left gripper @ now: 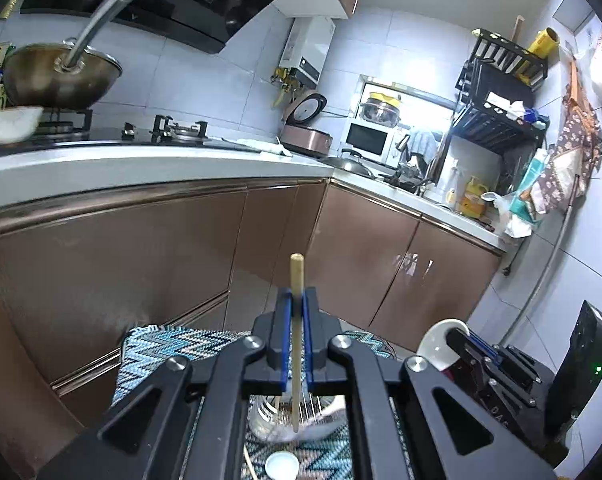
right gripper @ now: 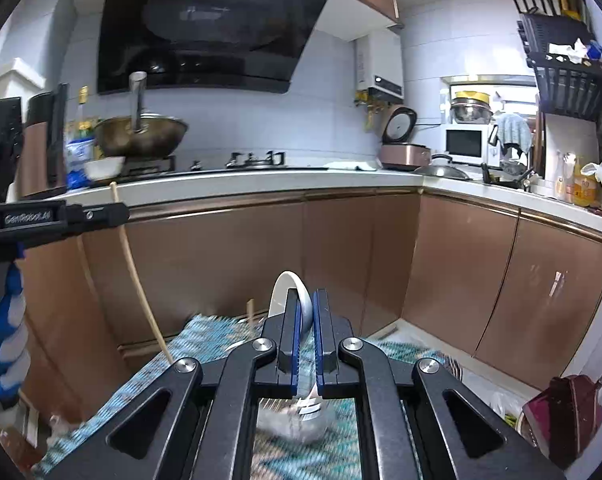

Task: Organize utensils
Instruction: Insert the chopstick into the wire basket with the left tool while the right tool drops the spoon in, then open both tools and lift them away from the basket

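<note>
My left gripper (left gripper: 297,300) pinches chopstick (left gripper: 297,280) upright; right gripper (right gripper: 307,308) clamps white spoon (right gripper: 285,292). Both above clear holder (left gripper: 285,416) on mat (left gripper: 173,344). Neither dropped in yet; one chopstick (left gripper: 249,462) left on mat.

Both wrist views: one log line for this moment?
left gripper: shut on chopstick | right gripper: shut on white spoon | both above zigzag mat

You are holding one wooden chopstick (left gripper: 297,332) in the left tongs (left gripper: 297,312) and one white spoon (right gripper: 291,300) in the right tongs (right gripper: 307,312); one white cap (left gripper: 281,466) is lying at six o'clock.
</note>
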A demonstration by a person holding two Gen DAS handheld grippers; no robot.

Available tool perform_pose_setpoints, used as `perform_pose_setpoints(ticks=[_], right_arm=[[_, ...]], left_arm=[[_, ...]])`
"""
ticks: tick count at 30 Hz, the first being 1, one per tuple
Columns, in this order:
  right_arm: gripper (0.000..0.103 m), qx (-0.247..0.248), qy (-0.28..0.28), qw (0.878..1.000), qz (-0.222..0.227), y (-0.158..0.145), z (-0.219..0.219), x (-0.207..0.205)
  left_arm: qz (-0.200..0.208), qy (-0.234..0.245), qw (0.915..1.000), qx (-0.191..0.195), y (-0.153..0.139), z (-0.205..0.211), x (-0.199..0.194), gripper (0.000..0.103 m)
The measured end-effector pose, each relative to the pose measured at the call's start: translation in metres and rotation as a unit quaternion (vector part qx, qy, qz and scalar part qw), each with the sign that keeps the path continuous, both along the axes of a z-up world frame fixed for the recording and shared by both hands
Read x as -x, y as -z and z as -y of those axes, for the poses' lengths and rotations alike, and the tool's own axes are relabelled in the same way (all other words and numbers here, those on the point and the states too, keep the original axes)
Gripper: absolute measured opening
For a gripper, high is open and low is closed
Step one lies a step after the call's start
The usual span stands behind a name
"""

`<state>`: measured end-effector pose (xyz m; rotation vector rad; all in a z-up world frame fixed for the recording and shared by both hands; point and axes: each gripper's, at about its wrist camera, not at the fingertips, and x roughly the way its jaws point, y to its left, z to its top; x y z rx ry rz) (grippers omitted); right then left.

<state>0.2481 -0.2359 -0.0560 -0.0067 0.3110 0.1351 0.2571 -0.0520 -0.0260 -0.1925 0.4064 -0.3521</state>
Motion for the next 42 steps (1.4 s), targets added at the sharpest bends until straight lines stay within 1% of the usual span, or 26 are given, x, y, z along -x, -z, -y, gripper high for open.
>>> perform_pose_setpoints(ticks=[5, 8, 15, 18, 21, 22, 23, 24, 26, 29, 32, 36, 37, 38, 39, 40, 41, 42], right_arm=[[0.006, 0.021, 0.019, 1.000, -0.001, 0.026, -0.003, -0.042], [0.006, 0.026, 0.022, 0.999, -0.009, 0.043, -0.006, -0.057], [0.007, 0.029, 0.027, 0.999, -0.017, 0.076, -0.007, -0.075], [0.010, 0.023, 0.022, 0.999, -0.024, 0.087, -0.006, -0.078], [0.015, 0.017, 0.017, 0.999, -0.023, 0.093, -0.007, -0.074], [0.023, 0.015, 0.016, 1.000, -0.022, 0.093, -0.007, -0.073], [0.032, 0.015, 0.017, 1.000, -0.018, 0.092, -0.008, -0.071], [0.035, 0.015, 0.018, 1.000, -0.015, 0.090, -0.008, -0.069], [0.036, 0.013, 0.018, 1.000, -0.007, 0.083, -0.008, -0.062], [0.044, 0.015, 0.022, 1.000, 0.005, 0.071, -0.007, -0.049], [0.050, 0.009, 0.030, 0.999, 0.020, 0.055, -0.003, -0.032], [0.057, -0.008, 0.041, 0.998, 0.036, 0.033, 0.005, -0.009], [0.059, -0.012, 0.043, 0.998, 0.039, 0.029, 0.006, -0.003], [0.062, -0.017, 0.047, 0.998, 0.044, 0.023, 0.008, 0.006], [0.065, -0.019, 0.049, 0.997, 0.048, 0.018, 0.008, 0.013], [0.070, -0.020, 0.051, 0.997, 0.051, 0.014, 0.009, 0.018], [0.075, -0.020, 0.053, 0.997, 0.053, 0.010, 0.008, 0.025], [0.078, -0.019, 0.054, 0.997, 0.055, 0.005, 0.008, 0.032]], left_arm=[[-0.006, -0.004, 0.9999, -0.010, 0.024, 0.019, -0.035, 0.005], [-0.009, -0.006, 0.9998, -0.017, 0.043, 0.029, -0.050, 0.005], [-0.005, -0.018, 0.9990, -0.041, 0.084, 0.043, -0.067, 0.005], [-0.017, -0.013, 0.9990, -0.039, 0.096, 0.043, -0.070, 0.006], [-0.022, -0.013, 0.9989, -0.039, 0.100, 0.042, -0.068, 0.007], [-0.023, -0.015, 0.9989, -0.039, 0.099, 0.041, -0.066, 0.008], [-0.023, -0.014, 0.9990, -0.036, 0.097, 0.039, -0.064, 0.011], [-0.021, -0.013, 0.9991, -0.034, 0.095, 0.037, -0.062, 0.015], [-0.013, -0.021, 0.9992, -0.032, 0.087, 0.032, -0.054, 0.037], [0.006, -0.032, 0.9990, -0.030, 0.071, 0.024, -0.038, 0.042], [0.016, -0.040, 0.9985, -0.033, 0.057, 0.016, -0.023, 0.047], [0.031, -0.059, 0.9970, -0.039, 0.039, 0.005, 0.004, 0.049], [0.034, -0.062, 0.9967, -0.040, 0.036, 0.003, 0.009, 0.052], [0.039, -0.066, 0.9963, -0.039, 0.033, 0.000, 0.017, 0.057], [0.043, -0.069, 0.9961, -0.034, 0.031, -0.005, 0.026, 0.059], [0.045, -0.071, 0.9960, -0.031, 0.030, -0.009, 0.031, 0.062], [0.047, -0.072, 0.9959, -0.028, 0.028, -0.013, 0.039, 0.063], [0.048, -0.073, 0.9958, -0.028, 0.027, -0.016, 0.045, 0.063]])
